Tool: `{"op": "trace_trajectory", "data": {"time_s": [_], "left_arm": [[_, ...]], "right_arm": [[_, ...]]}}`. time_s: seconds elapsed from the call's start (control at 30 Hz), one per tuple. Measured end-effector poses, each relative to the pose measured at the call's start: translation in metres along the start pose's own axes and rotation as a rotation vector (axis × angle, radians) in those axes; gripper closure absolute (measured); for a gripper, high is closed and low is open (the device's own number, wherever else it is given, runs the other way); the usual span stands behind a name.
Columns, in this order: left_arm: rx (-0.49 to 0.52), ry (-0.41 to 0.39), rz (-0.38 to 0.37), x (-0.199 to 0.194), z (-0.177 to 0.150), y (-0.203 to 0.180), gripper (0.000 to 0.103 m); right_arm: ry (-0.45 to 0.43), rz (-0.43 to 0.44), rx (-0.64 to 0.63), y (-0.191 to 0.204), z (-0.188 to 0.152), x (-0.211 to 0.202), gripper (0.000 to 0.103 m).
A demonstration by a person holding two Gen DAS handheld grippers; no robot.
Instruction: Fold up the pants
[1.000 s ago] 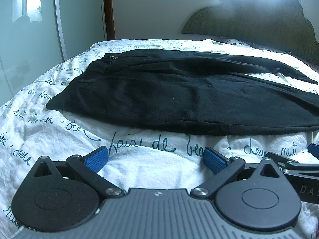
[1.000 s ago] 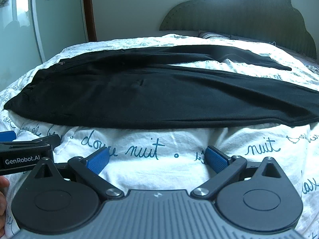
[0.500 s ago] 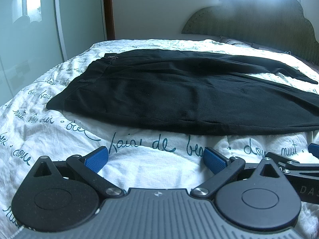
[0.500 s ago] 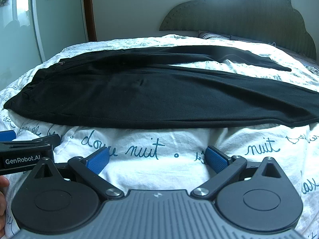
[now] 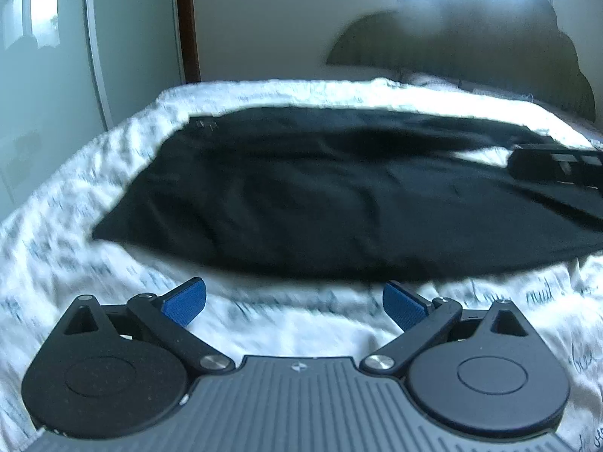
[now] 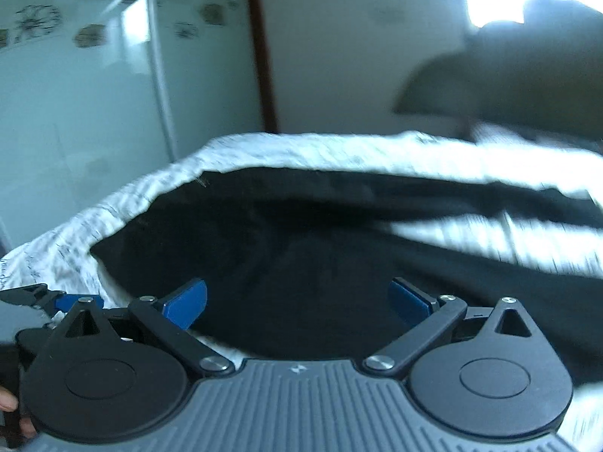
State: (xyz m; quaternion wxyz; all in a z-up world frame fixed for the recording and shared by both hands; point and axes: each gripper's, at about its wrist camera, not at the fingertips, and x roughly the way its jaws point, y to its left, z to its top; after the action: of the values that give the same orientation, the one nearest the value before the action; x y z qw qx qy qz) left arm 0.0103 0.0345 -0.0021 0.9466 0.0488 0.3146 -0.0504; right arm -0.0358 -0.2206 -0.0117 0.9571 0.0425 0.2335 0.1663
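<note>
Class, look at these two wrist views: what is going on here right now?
A person holds a two-finger gripper in each hand over a bed with a white quilt printed with script. Black pants lie spread flat on it, not yet folded. The left gripper is over the quilt just short of the pants' near edge, jaws open and empty. The right gripper is over the pants fabric, jaws also open, gripping nothing. Both views are blurred.

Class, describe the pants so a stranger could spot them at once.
Find the bed with the white quilt covered in handwritten script. The pants lie spread flat across it. They are the only plain black thing on that pale bedding.
</note>
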Motion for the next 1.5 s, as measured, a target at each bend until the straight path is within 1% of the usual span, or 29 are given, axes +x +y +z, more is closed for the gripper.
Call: {"op": "trace_trajectory", "data": {"time_s": [0.1, 0.17, 0.27, 0.33, 0.4, 0.47, 0.5, 0.53, 0.57, 0.63, 0.67, 0.7, 0.77, 0.87, 0.93, 0.97, 1.0, 1.03, 1.07, 1.1, 1.13, 1.17, 1.2, 1.3, 1.33, 1.43, 1.5], "left_arm": [[-0.009, -0.017, -0.025, 0.0, 0.016, 0.019, 0.003], [-0.011, -0.021, -0.043, 0.001, 0.027, 0.032, 0.002], [0.013, -0.032, 0.007, 0.007, 0.043, 0.044, 0.001], [0.021, -0.036, 0.027, 0.013, 0.053, 0.054, 0.001], [0.004, -0.018, 0.038, 0.021, 0.062, 0.064, 0.001], [-0.026, 0.014, 0.037, 0.032, 0.071, 0.075, 0.001], [-0.043, 0.034, 0.038, 0.039, 0.076, 0.081, 0.002], [-0.058, 0.048, 0.042, 0.044, 0.081, 0.086, 0.002], [-0.073, 0.06, 0.047, 0.05, 0.086, 0.091, 0.002], [-0.098, 0.064, 0.059, 0.058, 0.094, 0.1, 0.002], [-0.101, 0.062, 0.065, 0.06, 0.097, 0.102, 0.002], [-0.1, 0.058, 0.075, 0.063, 0.1, 0.104, 0.002], [-0.079, 0.048, 0.097, 0.067, 0.103, 0.104, 0.002], [-0.036, 0.047, 0.11, 0.075, 0.11, 0.102, 0.002], [-0.021, 0.048, 0.108, 0.083, 0.115, 0.101, 0.002], [-0.016, 0.05, 0.107, 0.089, 0.119, 0.101, 0.002], [-0.017, 0.053, 0.103, 0.094, 0.123, 0.101, 0.002], [-0.025, 0.053, 0.098, 0.099, 0.128, 0.103, 0.002], [-0.042, 0.05, 0.092, 0.106, 0.134, 0.104, 0.002], [-0.068, 0.047, 0.089, 0.112, 0.141, 0.107, 0.002], [-0.105, 0.046, 0.087, 0.121, 0.149, 0.111, 0.002], [-0.15, 0.05, 0.083, 0.13, 0.158, 0.115, 0.002], [-0.202, 0.056, 0.072, 0.139, 0.167, 0.121, 0.002], [-0.373, 0.099, 0.013, 0.171, 0.194, 0.139, 0.004], [-0.444, 0.114, -0.006, 0.182, 0.203, 0.146, 0.004], [-0.59, 0.127, -0.066, 0.209, 0.221, 0.16, 0.003], [-0.661, 0.166, -0.114, 0.228, 0.229, 0.165, 0.003]], "right_arm": [[0.002, 0.084, -0.06, -0.011, 0.03, 0.024, 0.0], [0.033, 0.11, -0.145, -0.014, 0.051, 0.05, 0.0], [0.071, 0.117, -0.3, -0.013, 0.075, 0.092, 0.0], [0.097, 0.127, -0.369, -0.015, 0.092, 0.124, 0.001], [0.08, 0.132, -0.423, -0.019, 0.108, 0.153, 0.001], [0.062, 0.173, -0.454, -0.023, 0.124, 0.185, 0.001], [0.076, 0.22, -0.456, -0.027, 0.132, 0.203, 0.001], [0.108, 0.253, -0.444, -0.031, 0.14, 0.224, 0.001], [0.14, 0.268, -0.435, -0.032, 0.145, 0.243, 0.001], [0.207, 0.255, -0.459, -0.031, 0.154, 0.282, 0.001], [0.23, 0.266, -0.481, -0.03, 0.156, 0.297, 0.001], [0.243, 0.277, -0.501, -0.029, 0.158, 0.311, 0.001], [0.255, 0.273, -0.512, -0.027, 0.162, 0.339, 0.001], [0.269, 0.309, -0.459, -0.03, 0.17, 0.373, 0.005], [0.297, 0.335, -0.43, -0.029, 0.175, 0.393, 0.011], [0.321, 0.345, -0.424, -0.029, 0.176, 0.402, 0.02], [0.362, 0.355, -0.41, -0.028, 0.175, 0.412, 0.037], [0.403, 0.378, -0.387, -0.028, 0.173, 0.421, 0.044], [0.42, 0.409, -0.361, -0.029, 0.172, 0.424, 0.056], [0.404, 0.424, -0.358, -0.029, 0.172, 0.42, 0.08], [0.386, 0.439, -0.377, -0.028, 0.172, 0.415, 0.089], [0.366, 0.438, -0.41, -0.025, 0.17, 0.408, 0.094], [0.337, 0.415, -0.464, -0.02, 0.168, 0.398, 0.097], [0.237, 0.351, -0.664, 0.002, 0.157, 0.363, 0.098], [0.199, 0.318, -0.736, 0.01, 0.151, 0.349, 0.098], [0.1, 0.288, -0.886, 0.029, 0.135, 0.308, 0.098], [0.057, 0.281, -0.958, 0.038, 0.124, 0.288, 0.097]]}}
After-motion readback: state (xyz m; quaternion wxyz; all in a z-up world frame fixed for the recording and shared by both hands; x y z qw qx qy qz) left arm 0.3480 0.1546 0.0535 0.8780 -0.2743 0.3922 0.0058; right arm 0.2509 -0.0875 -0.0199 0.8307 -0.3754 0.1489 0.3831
